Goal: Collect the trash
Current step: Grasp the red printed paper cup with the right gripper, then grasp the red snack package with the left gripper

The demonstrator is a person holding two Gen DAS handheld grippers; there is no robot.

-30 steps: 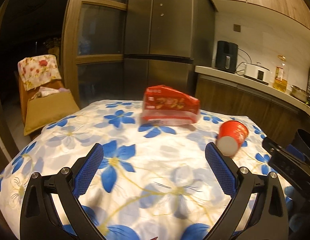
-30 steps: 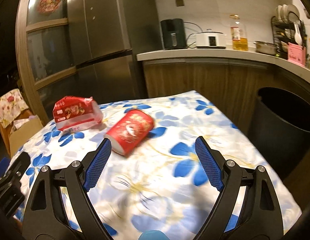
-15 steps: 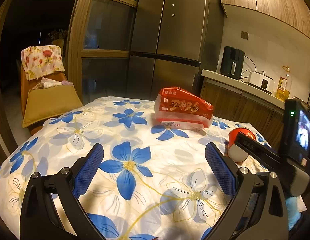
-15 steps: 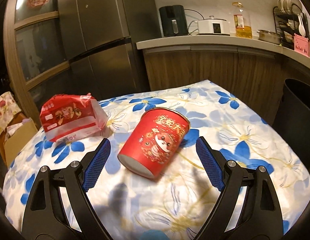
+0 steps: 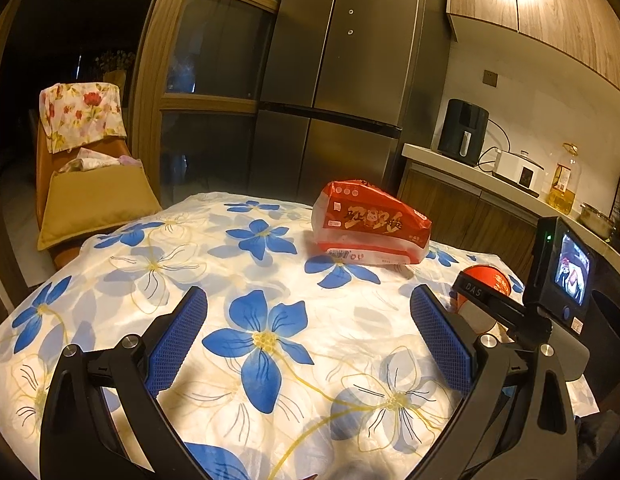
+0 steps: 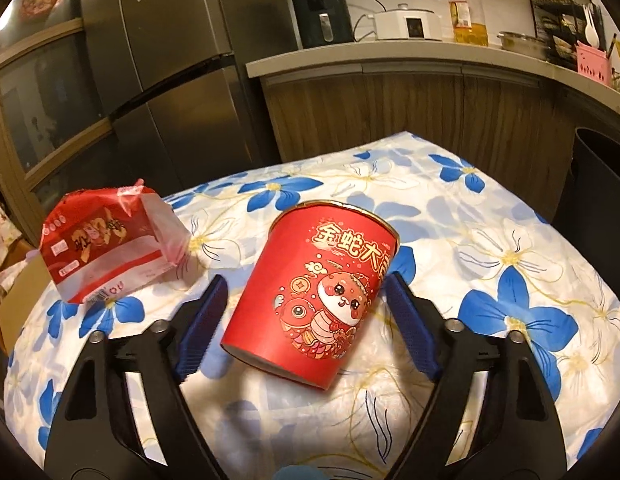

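Note:
A red paper cup with a cartoon print lies on its side on the flowered tablecloth. It sits between the jaws of my right gripper, which are closing; a gap still shows at each blue pad. A red and white plastic package rests to the cup's left. In the left wrist view the package lies ahead, and the cup is half hidden behind the right gripper's body. My left gripper hovers open over bare cloth, holding nothing.
A black bin stands off the table's right edge. Beyond the table are a steel fridge and a counter with appliances and an oil bottle. A chair with a cushion stands at the far left.
My right gripper has moved forward and down until the cup lies between its jaws, which have narrowed. The left gripper has drifted slightly, and the right gripper's body has come into its view.

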